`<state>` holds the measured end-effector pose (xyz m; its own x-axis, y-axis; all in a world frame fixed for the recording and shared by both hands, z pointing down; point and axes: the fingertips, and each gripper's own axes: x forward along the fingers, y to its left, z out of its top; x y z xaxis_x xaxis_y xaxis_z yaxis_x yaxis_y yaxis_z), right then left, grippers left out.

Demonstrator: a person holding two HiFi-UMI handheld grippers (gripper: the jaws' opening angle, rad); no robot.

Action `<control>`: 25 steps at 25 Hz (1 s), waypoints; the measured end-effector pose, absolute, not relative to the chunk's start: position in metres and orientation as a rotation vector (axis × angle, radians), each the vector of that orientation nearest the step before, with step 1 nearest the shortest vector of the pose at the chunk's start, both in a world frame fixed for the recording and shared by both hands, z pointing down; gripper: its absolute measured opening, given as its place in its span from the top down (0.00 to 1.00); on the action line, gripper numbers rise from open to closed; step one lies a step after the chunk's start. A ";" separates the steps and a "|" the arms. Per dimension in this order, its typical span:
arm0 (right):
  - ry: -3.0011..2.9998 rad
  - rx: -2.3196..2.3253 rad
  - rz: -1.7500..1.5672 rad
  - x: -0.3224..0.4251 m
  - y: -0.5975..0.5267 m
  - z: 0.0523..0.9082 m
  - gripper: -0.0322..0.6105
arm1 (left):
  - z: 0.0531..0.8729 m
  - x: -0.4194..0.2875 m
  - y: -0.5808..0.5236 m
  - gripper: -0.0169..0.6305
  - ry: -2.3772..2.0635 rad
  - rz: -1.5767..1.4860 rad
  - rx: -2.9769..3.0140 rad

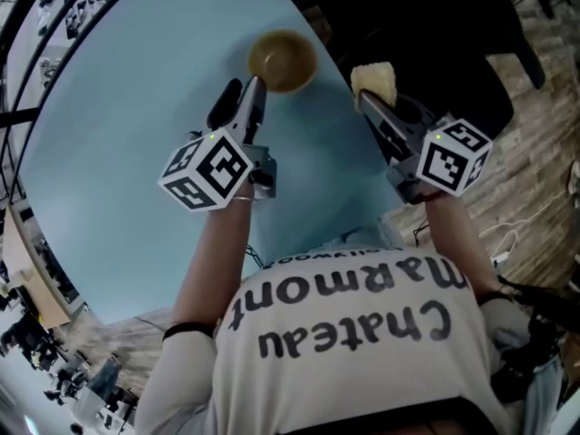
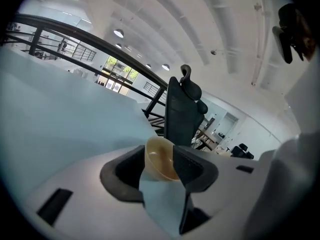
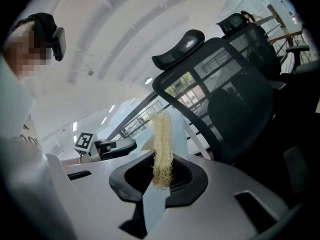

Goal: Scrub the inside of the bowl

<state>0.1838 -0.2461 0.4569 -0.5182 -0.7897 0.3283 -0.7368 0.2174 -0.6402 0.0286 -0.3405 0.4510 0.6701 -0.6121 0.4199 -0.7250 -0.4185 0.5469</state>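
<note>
closest to us, the left gripper (image 1: pixel 253 89) and the right gripper (image 1: pixel 367 100) reach forward over a pale blue table (image 1: pixel 127 179), each with its marker cube turned up toward the head camera.

the right gripper's jaws are clamped on a sponge (image 3: pixel 162 144). it is a flat, pale yellow pad of coarse, stringy fibres (much like loofah), and it stands upright out of the jaws with its lower end pinched between them.

the left gripper's jaws stand wide apart and press on nothing.

just past the left gripper's tips sits the bowl (image 1: pixel 283 60). it is small and round, tan to mustard brown, with a smooth inside that darkens toward the bottom. it stands upright on the table, close to the far edge.

in the left gripper view the bowl shows in the gap between the two jaws, with one side of it covered by the right-hand jaw. from above, the tips lie at the bowl's near left rim, and we cannot tell whether either one touches it.

the sponge is to the right of the bowl, near it but apart from it, by the table's edge.

beyond the table stands a dark mesh office chair (image 3: pixel 235 79).
</note>
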 end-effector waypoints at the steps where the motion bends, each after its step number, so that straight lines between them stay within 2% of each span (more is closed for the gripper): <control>1: 2.395 -1.510 -1.206 0.184 -0.247 0.460 0.85 | 0.456 0.030 -0.346 0.72 -1.034 0.209 2.145; 13: 2.392 -1.539 -1.219 0.179 -0.256 0.473 0.85 | 0.501 0.047 -0.356 0.72 -0.997 0.252 1.990; 20: 2.432 -1.482 -1.200 0.183 -0.254 0.464 0.85 | 0.502 0.043 -0.350 0.88 -1.074 0.296 1.988; 25: 2.529 -1.356 -1.183 0.186 -0.249 0.450 0.85 | 0.485 0.044 -0.338 0.93 -1.173 0.308 2.018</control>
